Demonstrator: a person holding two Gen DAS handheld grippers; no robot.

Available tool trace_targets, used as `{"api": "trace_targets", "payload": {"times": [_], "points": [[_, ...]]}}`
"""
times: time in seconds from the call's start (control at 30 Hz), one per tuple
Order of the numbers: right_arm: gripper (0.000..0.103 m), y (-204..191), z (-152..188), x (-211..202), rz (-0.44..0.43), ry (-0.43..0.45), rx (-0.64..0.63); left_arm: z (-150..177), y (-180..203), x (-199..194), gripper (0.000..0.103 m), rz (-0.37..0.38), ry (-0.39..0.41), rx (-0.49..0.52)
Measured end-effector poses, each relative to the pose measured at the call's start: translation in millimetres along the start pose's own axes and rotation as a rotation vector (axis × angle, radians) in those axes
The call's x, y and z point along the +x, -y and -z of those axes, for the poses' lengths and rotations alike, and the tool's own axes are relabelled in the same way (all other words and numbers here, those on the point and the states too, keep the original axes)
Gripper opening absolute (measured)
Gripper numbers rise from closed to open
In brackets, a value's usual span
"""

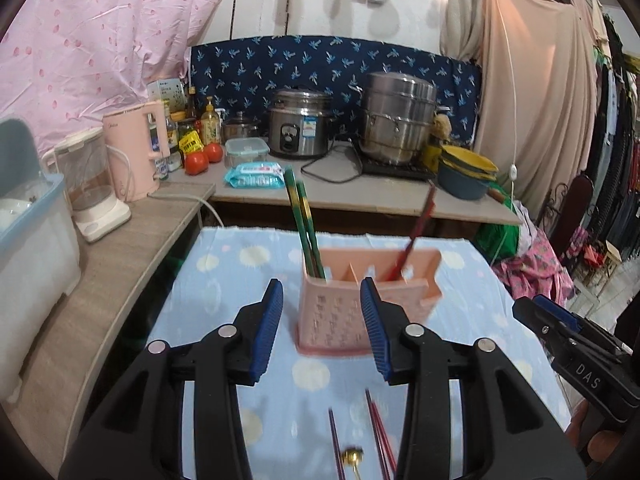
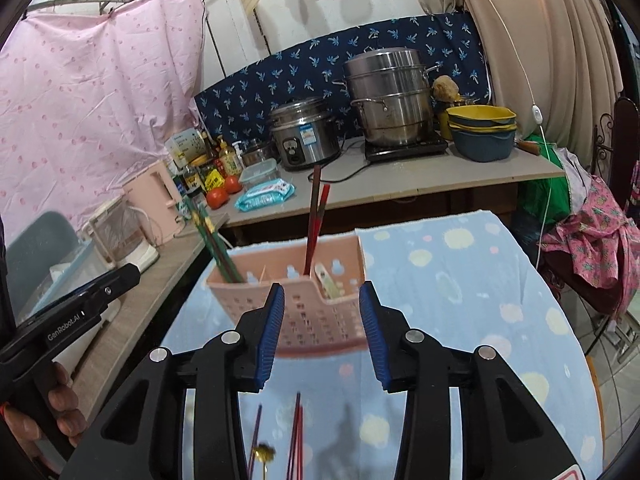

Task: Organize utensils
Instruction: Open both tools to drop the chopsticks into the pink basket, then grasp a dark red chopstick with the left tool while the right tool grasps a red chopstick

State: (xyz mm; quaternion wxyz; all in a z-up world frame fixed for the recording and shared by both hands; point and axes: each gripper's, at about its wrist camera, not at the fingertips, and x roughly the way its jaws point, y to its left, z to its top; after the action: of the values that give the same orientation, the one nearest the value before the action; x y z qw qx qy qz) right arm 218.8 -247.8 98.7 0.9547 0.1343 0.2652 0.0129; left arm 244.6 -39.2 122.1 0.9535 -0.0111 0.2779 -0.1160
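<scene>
Both grippers are hanging over the blue spotted tablecloth [image 1: 224, 280], and both are released. The left gripper [image 1: 322, 292] has its blue pads apart with nothing clamped; the right gripper [image 2: 322, 294] is parted the same way and just as empty.

Dead ahead at twelve o'clock of each gripper stands the pink perforated utensil caddy [image 1: 340, 312], upright on the cloth. In its left compartment, a pair of green chopsticks [image 1: 302, 220] leans up toward eleven o'clock. In a compartment further right, red chopsticks [image 2: 314, 220] stand nearly upright. From the right wrist view there's a pale utensil handle [image 2: 328, 280] tucked in the caddy's rightmost section.

Down at six o'clock, loose on the cloth near the grippers' bases: a dark purple chopstick [image 1: 336, 444], a red pair [image 1: 380, 436] beside it, and a gold spoon [image 2: 264, 454] between them.

At nine o'clock in the right wrist view, a hand [image 2: 40, 412] grips the left tool's handle.
</scene>
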Motion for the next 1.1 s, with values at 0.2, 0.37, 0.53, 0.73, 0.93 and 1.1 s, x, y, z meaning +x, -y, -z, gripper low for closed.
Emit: {"api": "trace_targets", "payload": {"times": [0.2,0.37,0.53,0.73,0.93,1.1], "points": [[0.038,-1,47,-22,0.021,-0.059,-0.044,43,1,-16,0.038,-0.001,-0.060,0.004],[0.038,-3,90,-37,0.026,-0.124,-0.073,88,-2,-25,0.038,-0.010,-0.134,-0.002],[0.038,-4,133,-46,0.018,-0.201,-0.075,127,-4,-27,0.038,-0.030,-0.203,-0.003],[0.038,-6,174,-50,0.014,-0.280,-0.079,162,-6,-30,0.038,-0.055,-0.264,0.007],[0.038,-9,197,-53,0.014,-0.315,-0.084,183,-5,-34,0.038,-0.060,-0.304,0.014],[0.038,-10,207,-54,0.009,-0.335,-0.087,196,0,-37,0.038,-0.053,-0.327,0.019]]}}
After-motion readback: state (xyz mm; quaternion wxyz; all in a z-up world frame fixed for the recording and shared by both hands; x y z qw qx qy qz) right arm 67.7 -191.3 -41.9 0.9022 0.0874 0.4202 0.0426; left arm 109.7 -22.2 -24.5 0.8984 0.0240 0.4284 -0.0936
